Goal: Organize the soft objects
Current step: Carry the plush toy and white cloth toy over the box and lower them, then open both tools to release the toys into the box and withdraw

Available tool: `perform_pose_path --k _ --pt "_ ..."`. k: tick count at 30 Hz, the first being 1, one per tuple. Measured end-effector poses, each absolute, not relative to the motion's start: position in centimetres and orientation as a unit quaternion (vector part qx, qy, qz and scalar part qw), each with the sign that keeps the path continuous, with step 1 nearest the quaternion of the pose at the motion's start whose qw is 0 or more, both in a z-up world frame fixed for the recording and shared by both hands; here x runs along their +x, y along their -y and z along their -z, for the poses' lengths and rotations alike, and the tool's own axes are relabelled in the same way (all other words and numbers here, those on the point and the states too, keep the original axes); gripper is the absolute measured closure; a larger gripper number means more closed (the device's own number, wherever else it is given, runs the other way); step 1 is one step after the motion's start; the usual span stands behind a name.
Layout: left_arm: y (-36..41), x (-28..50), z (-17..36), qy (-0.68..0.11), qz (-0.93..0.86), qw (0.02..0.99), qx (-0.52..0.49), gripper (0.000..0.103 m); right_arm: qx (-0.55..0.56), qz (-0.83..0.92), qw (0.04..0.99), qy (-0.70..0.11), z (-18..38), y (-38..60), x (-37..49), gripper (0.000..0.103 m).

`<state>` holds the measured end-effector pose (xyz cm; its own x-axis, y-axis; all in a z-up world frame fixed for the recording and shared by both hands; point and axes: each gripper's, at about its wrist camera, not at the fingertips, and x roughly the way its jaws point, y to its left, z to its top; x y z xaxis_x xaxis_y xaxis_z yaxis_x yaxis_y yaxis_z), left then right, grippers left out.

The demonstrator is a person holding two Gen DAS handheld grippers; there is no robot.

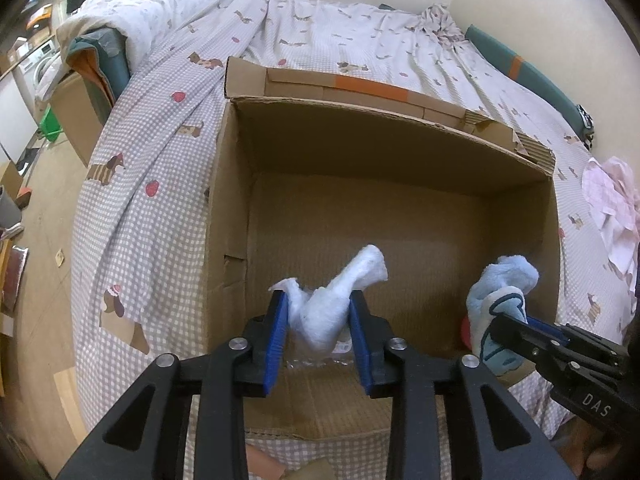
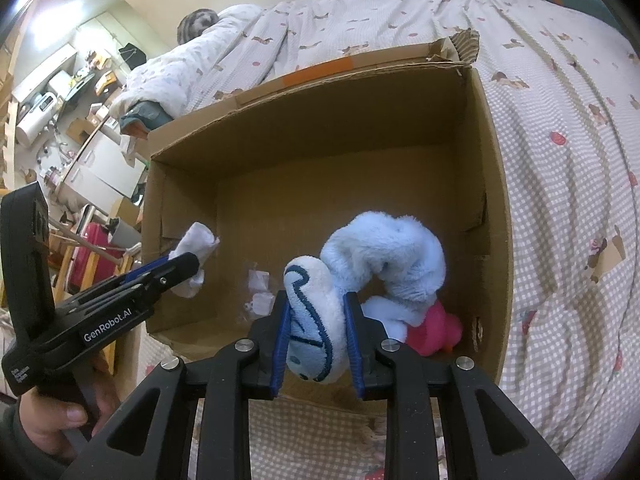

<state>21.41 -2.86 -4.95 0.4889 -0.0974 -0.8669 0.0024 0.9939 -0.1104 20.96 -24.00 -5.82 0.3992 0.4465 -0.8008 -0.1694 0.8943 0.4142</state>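
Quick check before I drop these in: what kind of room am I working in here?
Most likely a lived-in bedroom. The cardboard box sits on a bed with a checked dog-print sheet and a bunched duvet; cluttered household storage shows beyond.

Pink plush toy [image 2: 434,330]: largely covered by the light blue plush toy [image 2: 384,256] in the near right corner of the cardboard box [image 2: 490,184]; its form cannot be told. In the left wrist view only a red sliver [image 1: 465,330] is shown.

White cloth [image 1: 340,300]: lower part hidden between the blue pads [image 1: 277,344] of the left gripper [image 1: 318,340].

Small clear packets [image 2: 260,294] on the box floor: blurred, contents not legible.

Pink checked fabric [image 1: 612,216]: cut off by the right edge.

Hand [image 2: 52,420] on the left gripper's handle: cut off at the near left edge.

Far left room clutter [image 2: 60,92]: too small to be identified.
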Motion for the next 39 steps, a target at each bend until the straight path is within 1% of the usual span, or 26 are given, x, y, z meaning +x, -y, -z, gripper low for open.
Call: perform_pose_path --k 5,8,10,11,12,13,14,16,17,18,20,23,25,26,28,30,34,39 --pt "3.2 21.4 4.9 -0.505 0.035 0.862 -0.043 0.073 0.138 -0.198 0.828 -0.506 5.4 23.8 20.7 0.075" --pt "3.3 21.3 4.8 -0.502 0.034 0.864 -0.038 0.065 0.144 -0.201 0.83 -0.501 5.3 23.9 20.7 0.074" --pt "3.4 21.3 4.7 -0.5 0.026 0.865 -0.03 0.056 0.148 -0.201 0.831 -0.498 5.2 24.1 20.6 0.074" --pt "3.5 21.2 4.7 -0.499 0.025 0.866 -0.028 0.054 0.151 -0.201 0.831 -0.496 5.1 24.2 20.6 0.073" --pt "3.5 21.3 4.7 -0.5 0.025 0.866 -0.027 0.05 0.153 -0.201 0.833 -0.493 5.0 24.3 20.6 0.07" --pt "3.5 21.2 4.6 -0.5 0.026 0.865 -0.028 0.046 0.154 -0.2 0.835 -0.489 4.9 24.3 20.6 0.069" --pt "3.5 21.2 4.6 -0.5 0.027 0.865 -0.028 0.044 0.155 -0.199 0.837 -0.486 4.8 24.5 20.5 0.067" --pt "3.7 21.1 4.3 -0.496 0.029 0.867 -0.026 0.042 0.163 -0.198 0.84 -0.478 4.5 24.8 20.3 0.043" --pt "3.8 21.1 4.1 -0.494 0.029 0.869 -0.023 0.042 0.167 -0.196 0.842 -0.473 4.3 24.9 20.2 0.024" --pt "3.9 21.0 3.9 -0.49 0.029 0.871 -0.019 0.042 0.172 -0.193 0.847 -0.464 4.0 25.1 20.1 0.021" --pt "3.9 20.9 3.6 -0.485 0.024 0.874 -0.016 0.042 0.171 -0.186 0.855 -0.454 3.6 25.3 20.0 0.019" --pt "3.8 20.7 3.2 -0.479 0.027 0.877 -0.023 0.042 0.16 -0.177 0.862 -0.448 3.3 25.3 19.9 0.012" --pt "3.9 20.6 2.8 -0.473 0.031 0.88 -0.021 0.042 0.156 -0.177 0.863 -0.446 3.2 24.9 19.8 0.01" --pt "4.0 20.5 2.6 -0.469 0.033 0.882 -0.021 0.04 0.154 -0.175 0.866 -0.443 3.0 24.9 19.7 0.01" --pt "3.9 20.3 2.2 -0.462 0.028 0.886 -0.024 0.015 0.151 -0.171 0.871 -0.435 2.6 24.7 19.5 0.005" --pt "3.5 20.1 1.8 -0.453 0.026 0.891 -0.033 0.012 0.153 -0.169 0.877 -0.423 2.2 24.8 19.2 0.0" --pt "2.8 19.6 1.1 -0.442 0.022 0.895 -0.048 0.007 0.154 -0.162 0.883 -0.412 1.6 25.1 18.8 0.0" --pt "1.7 19.0 0.8 -0.443 0.01 0.895 -0.059 0.007 0.155 -0.152 0.887 -0.408 1.2 25.6 18.2 0.0"
